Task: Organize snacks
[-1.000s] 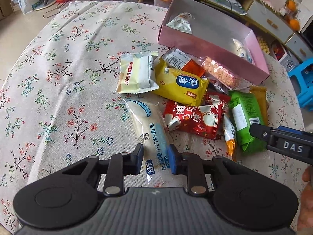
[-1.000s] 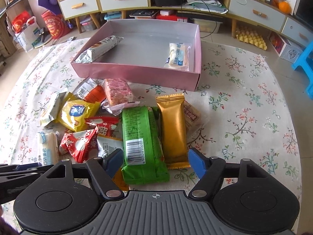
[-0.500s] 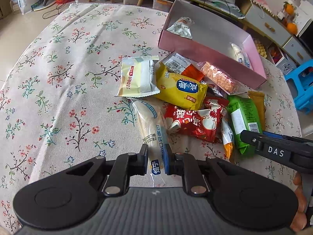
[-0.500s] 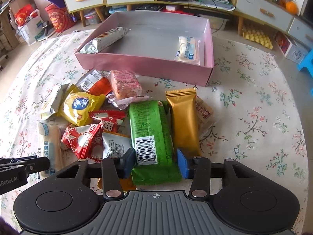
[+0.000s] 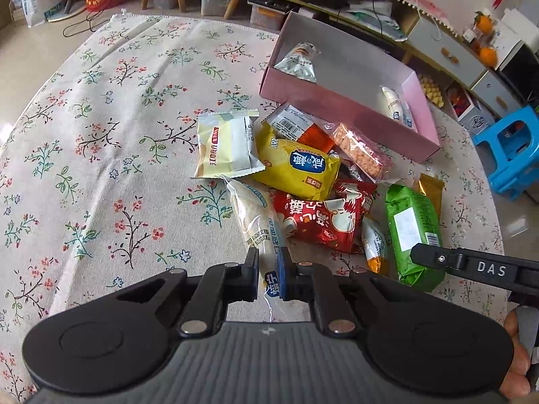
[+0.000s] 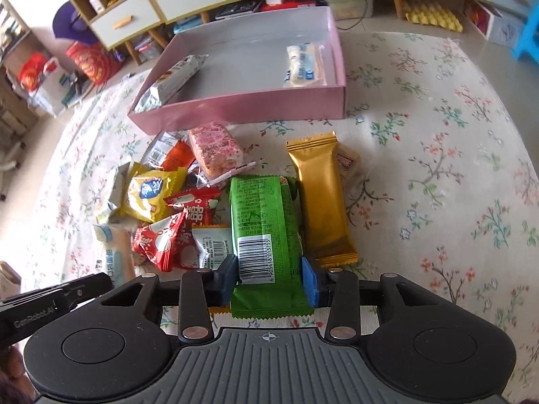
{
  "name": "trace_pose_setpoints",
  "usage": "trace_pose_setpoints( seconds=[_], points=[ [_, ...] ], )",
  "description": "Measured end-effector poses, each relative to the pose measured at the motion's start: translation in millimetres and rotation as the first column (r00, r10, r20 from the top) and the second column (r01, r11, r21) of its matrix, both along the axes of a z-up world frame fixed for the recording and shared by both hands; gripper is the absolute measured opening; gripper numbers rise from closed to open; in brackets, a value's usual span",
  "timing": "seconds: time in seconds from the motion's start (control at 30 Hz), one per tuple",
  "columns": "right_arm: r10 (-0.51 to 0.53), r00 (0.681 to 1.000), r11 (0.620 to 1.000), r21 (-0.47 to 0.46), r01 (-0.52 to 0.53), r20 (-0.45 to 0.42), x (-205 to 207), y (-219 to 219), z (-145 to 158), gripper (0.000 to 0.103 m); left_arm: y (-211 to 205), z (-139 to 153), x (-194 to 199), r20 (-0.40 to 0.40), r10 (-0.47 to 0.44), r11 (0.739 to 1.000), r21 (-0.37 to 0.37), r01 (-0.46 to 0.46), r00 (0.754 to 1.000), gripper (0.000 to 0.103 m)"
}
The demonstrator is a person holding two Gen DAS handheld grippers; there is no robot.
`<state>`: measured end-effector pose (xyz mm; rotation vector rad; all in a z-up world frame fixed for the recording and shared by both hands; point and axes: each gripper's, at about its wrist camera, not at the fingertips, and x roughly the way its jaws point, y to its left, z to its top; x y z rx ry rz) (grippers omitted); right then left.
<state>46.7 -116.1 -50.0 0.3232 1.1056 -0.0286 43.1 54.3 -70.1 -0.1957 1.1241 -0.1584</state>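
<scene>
Left gripper [image 5: 268, 271] I have clamped on the white bun pack [image 5: 257, 222]; right gripper [image 6: 269, 277] clamps the green pack [image 6: 266, 235]

Both grippers are matte black — the left gripper [image 5: 267, 271] and right gripper [image 6: 269, 277] have blue finger pads, round side discs, silver screws and a ribbed grey top; white lettering marks their sides.
</scene>
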Motion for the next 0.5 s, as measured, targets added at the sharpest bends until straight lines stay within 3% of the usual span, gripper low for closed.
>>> trace_pose_setpoints(
  seconds=[0.2, 0.5],
  points=[
    [-0.043, 0.999, 0.997, 0.063, 0.042, 0.025, -8.0, -12.5, 7.8, 0.039, 1.8, 7.2, -1.9, 0.018, -0.013, 0.999, -0.038, 0.014, 1.0, 0.008],
    [-0.05, 0.998, 0.996, 0.08, 0.047, 0.043, -10.9, -15.1, 12.3, 0.039, 2.4, 11.3, -1.7, 0.034, -0.028, 0.998, -0.064, 0.03, 0.999, 0.007]
  ],
)
